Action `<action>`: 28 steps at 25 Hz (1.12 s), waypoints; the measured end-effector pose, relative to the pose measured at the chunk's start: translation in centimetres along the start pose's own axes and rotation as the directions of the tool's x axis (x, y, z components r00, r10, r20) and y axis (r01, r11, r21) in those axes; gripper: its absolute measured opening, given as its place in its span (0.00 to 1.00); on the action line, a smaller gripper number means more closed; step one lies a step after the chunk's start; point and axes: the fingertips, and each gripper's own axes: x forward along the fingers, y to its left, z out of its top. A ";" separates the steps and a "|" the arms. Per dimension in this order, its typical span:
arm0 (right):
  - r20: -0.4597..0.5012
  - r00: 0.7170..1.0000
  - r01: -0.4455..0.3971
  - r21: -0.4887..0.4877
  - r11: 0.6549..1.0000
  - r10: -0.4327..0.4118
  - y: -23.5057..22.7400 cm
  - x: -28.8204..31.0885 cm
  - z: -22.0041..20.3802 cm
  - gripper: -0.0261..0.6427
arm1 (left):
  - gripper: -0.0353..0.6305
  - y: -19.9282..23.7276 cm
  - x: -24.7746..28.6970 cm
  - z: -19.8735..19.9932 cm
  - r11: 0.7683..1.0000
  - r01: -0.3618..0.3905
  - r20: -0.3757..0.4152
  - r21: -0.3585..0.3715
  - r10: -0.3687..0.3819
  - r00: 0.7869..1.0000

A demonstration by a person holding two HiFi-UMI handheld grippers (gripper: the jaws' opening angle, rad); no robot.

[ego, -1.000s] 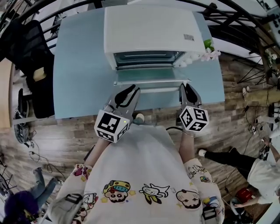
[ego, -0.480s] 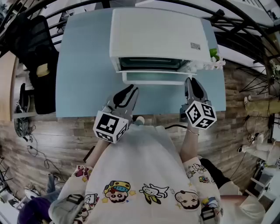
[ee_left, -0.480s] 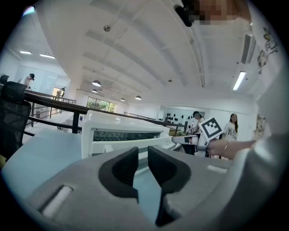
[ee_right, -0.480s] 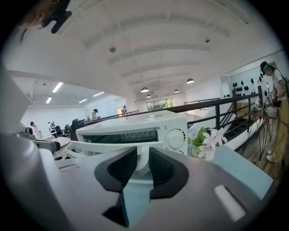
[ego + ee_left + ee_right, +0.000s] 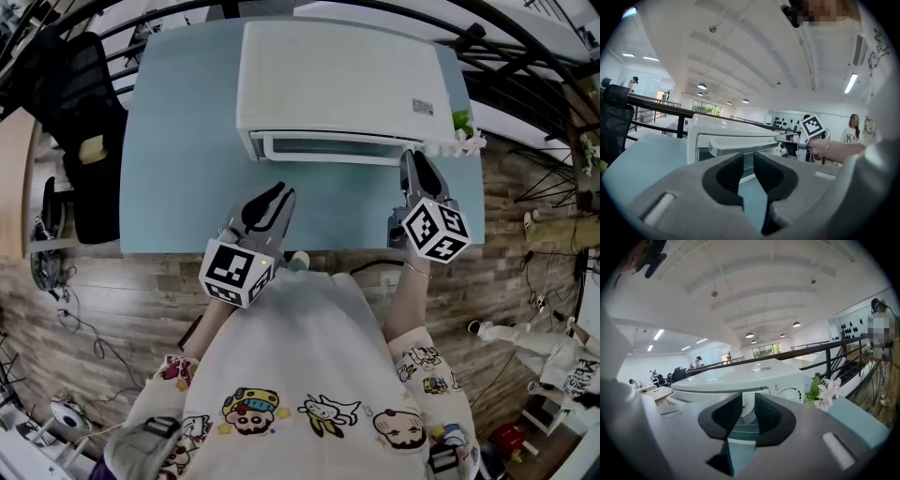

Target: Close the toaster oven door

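Note:
The white toaster oven (image 5: 333, 80) stands at the back of the blue table (image 5: 183, 141). Its door (image 5: 328, 148) is tipped up almost shut, with a thin dark gap along the top. My right gripper (image 5: 410, 159) has its tips at the right end of the door handle (image 5: 740, 144). From the left gripper view, the fingertips (image 5: 783, 137) seem to touch that end. Its jaws stand a little apart with nothing between them. My left gripper (image 5: 278, 194) hovers over the table short of the oven, jaws narrowly apart and empty. The oven's dial side (image 5: 790, 392) fills the right gripper view.
A small pot of white flowers (image 5: 462, 141) sits against the oven's right side, close to the right gripper. A black office chair (image 5: 75, 122) stands left of the table. Black railings run behind the table, and wood floor lies below its front edge.
The oven door has swung up from lying flat open to almost shut. My right gripper has risen and moved toward the oven with it. The left gripper has hardly moved.

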 end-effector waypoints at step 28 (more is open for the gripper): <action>0.015 1.000 -0.018 -0.199 0.980 0.022 2.8 -1.0 -0.2 0.28 | 0.14 -0.6 0.4 1.0 0.999 0.027 0.024 0.020 -0.027 0.999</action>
